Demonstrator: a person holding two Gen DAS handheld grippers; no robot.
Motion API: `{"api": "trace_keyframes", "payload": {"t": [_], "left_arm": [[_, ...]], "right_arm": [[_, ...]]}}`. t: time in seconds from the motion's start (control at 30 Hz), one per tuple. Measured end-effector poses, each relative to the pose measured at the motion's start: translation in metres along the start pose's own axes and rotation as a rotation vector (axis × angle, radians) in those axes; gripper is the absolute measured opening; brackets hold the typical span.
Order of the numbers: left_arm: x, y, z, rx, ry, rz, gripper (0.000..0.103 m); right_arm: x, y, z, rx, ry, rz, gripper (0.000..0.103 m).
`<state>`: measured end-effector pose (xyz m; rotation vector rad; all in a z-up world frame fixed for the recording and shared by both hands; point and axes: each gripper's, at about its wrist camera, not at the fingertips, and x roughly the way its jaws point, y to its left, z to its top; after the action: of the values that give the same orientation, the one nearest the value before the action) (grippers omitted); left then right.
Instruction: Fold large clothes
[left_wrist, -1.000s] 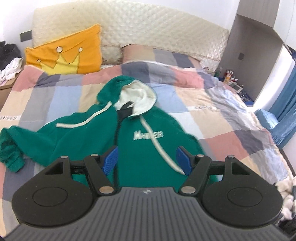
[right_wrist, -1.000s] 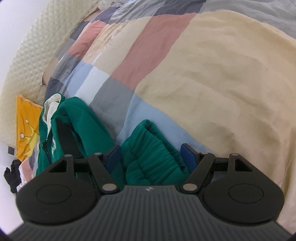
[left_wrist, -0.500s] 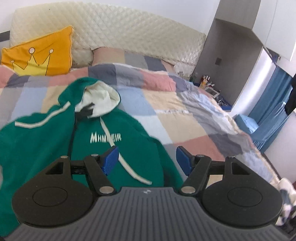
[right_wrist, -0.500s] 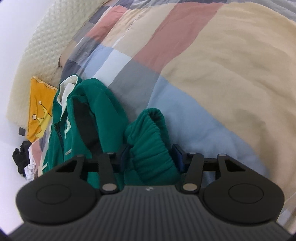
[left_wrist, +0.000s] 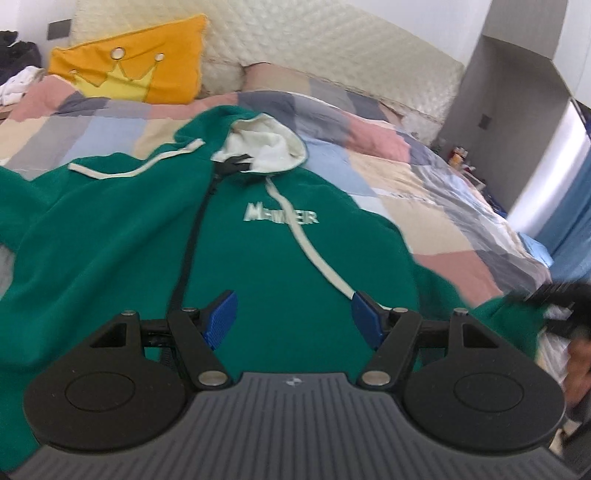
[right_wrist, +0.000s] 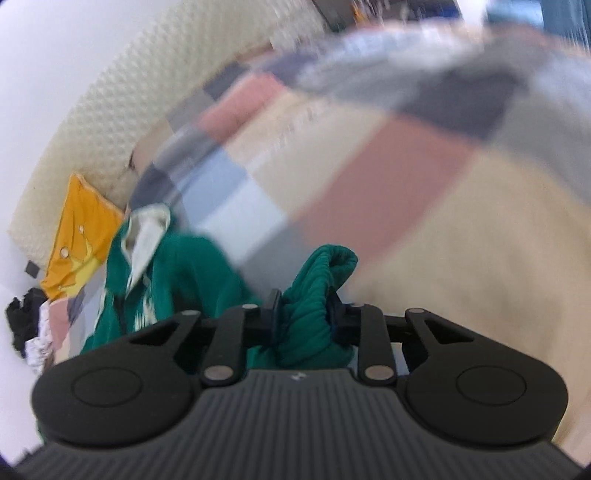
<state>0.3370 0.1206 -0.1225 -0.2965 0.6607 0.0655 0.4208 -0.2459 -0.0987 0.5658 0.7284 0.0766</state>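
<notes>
A green hoodie (left_wrist: 258, 258) with a cream-lined hood and white chest lettering lies face up on the patchwork quilt (left_wrist: 424, 184). My left gripper (left_wrist: 293, 317) hovers low over its chest, open, with nothing between the blue pads. In the right wrist view my right gripper (right_wrist: 303, 314) is closing its jaws on the ribbed cuff of the hoodie's sleeve (right_wrist: 321, 280); the pads press the cuff from both sides and it is lifted off the quilt. The right gripper also shows blurred at the right edge of the left wrist view (left_wrist: 561, 299).
An orange crown pillow (left_wrist: 136, 70) leans on the quilted headboard (left_wrist: 314, 48). A grey cabinet (left_wrist: 517, 110) stands to the right of the bed. Dark and white clothes (left_wrist: 18, 70) lie heaped at the far left. A hand (left_wrist: 578, 365) shows at the right edge.
The left gripper has dropped closer to the hoodie's chest, still open. The right gripper's jaws have narrowed onto the sleeve cuff, and it has risen and rolled with the cuff.
</notes>
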Motion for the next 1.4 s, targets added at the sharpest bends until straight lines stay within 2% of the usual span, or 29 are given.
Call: {"api": "trace_keyframes", "payload": {"t": [0.13, 0.27, 0.4, 0.57, 0.73, 0.87, 1.07, 1.17, 1.27, 1.4], "left_arm": [[0.012, 0.020, -0.004, -0.062, 0.028, -0.011, 0.073], [0.030, 0.032, -0.006, -0.089, 0.060, 0.009, 0.073], [0.046, 0.041, -0.003, -0.126, 0.083, 0.005, 0.073], [0.065, 0.048, 0.002, -0.142, 0.091, 0.009, 0.073], [0.089, 0.050, 0.006, -0.132, 0.117, 0.015, 0.073], [0.106, 0.047, 0.008, -0.101, 0.137, 0.033, 0.073], [0.124, 0.042, 0.007, -0.055, 0.164, 0.051, 0.073], [0.131, 0.036, 0.008, -0.029, 0.173, 0.059, 0.073], [0.134, 0.033, 0.009, -0.015, 0.175, 0.065, 0.073], [0.128, 0.030, 0.011, -0.020, 0.166, 0.072, 0.073]], "right_arm": [[-0.009, 0.014, 0.066, -0.115, -0.132, -0.071, 0.025], [-0.010, 0.012, 0.132, -0.163, -0.243, -0.144, 0.024], [-0.003, 0.009, 0.194, -0.150, -0.332, -0.210, 0.024], [0.009, 0.019, 0.267, -0.100, -0.419, -0.215, 0.023], [0.031, 0.015, 0.319, -0.114, -0.505, -0.269, 0.023], [0.083, -0.019, 0.318, -0.138, -0.484, -0.349, 0.024], [0.154, -0.107, 0.266, -0.114, -0.391, -0.415, 0.025], [0.170, -0.147, 0.238, -0.109, -0.371, -0.443, 0.027], [0.176, -0.182, 0.218, -0.045, -0.348, -0.436, 0.030], [0.171, -0.191, 0.200, -0.045, -0.330, -0.429, 0.037]]}}
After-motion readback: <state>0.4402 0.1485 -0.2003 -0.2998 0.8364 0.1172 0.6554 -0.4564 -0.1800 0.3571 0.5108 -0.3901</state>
